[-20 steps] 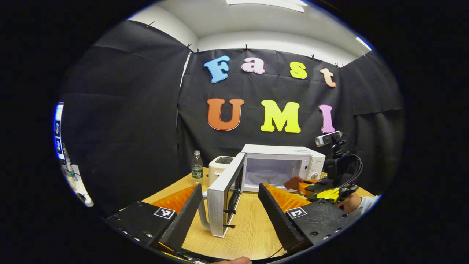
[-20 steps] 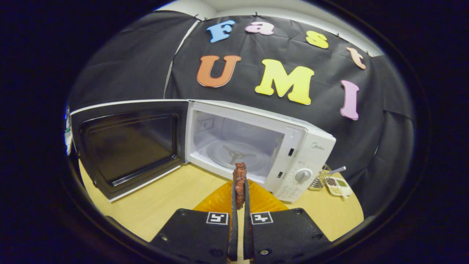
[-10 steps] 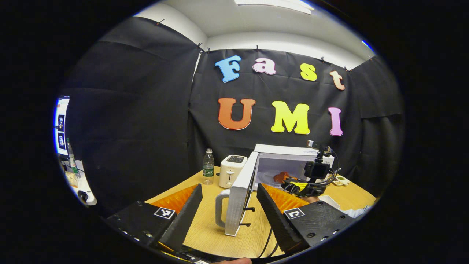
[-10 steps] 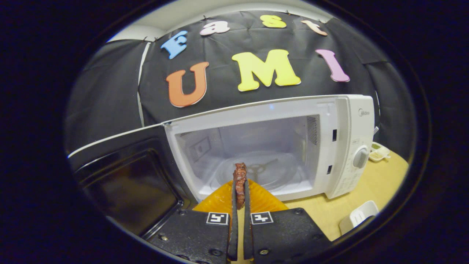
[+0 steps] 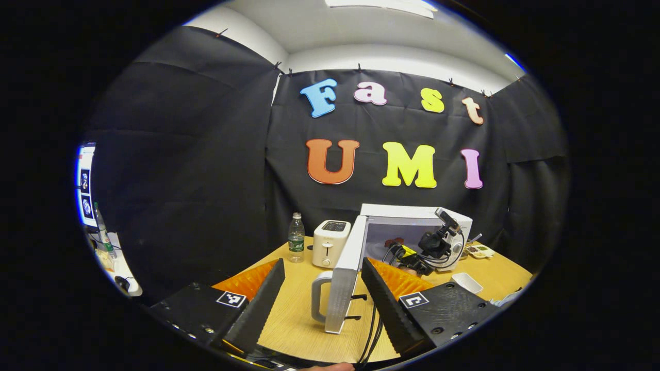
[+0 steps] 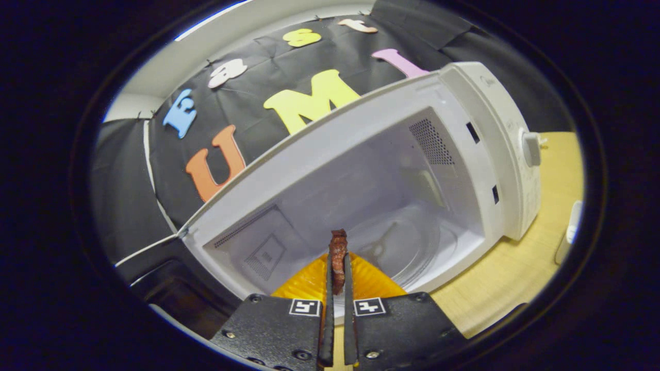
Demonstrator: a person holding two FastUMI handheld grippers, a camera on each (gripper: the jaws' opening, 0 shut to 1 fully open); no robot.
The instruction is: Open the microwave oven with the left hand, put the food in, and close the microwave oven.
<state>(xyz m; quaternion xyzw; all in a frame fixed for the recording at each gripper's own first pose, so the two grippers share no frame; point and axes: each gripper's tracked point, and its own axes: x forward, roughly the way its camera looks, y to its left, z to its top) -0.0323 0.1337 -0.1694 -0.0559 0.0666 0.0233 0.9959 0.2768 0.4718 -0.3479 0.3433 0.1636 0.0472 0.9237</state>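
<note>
Since half a second ago my right tongs point(image 6: 336, 288) had pushed closer to the microwave oven point(image 6: 361, 170), whose open cavity now loomed large and tilted in the right gripper view. Those tongs were nearly closed, both fingers pinching a dark reddish-brown piece of food point(image 6: 337, 255) that stood upright between them. The food's top sat in front of the cavity mouth, above the glass turntable point(image 6: 412, 242); I could not tell whether it had crossed the threshold. The control dial point(image 6: 531, 148) showed on the far right of the oven front, with bare tabletop point(image 6: 515, 268) below it.

My left tongs point(image 5: 322, 288) stood wide apart and held nothing, hovering over the near part of the tabletop point(image 5: 299, 319). Between their fingers in the left gripper view I saw the microwave door point(image 5: 346, 273) swung open, edge-on toward me, its handle point(image 5: 317, 296) on the near left side. Beyond the door the right tongs point(image 5: 399, 252) reached into the oven opening, cables trailing from them. A white toaster point(image 5: 330, 236) stood just left of the door, a water bottle point(image 5: 296, 238) farther left. A small white dish point(image 5: 466, 282) lay on the tabletop to the right.
</note>
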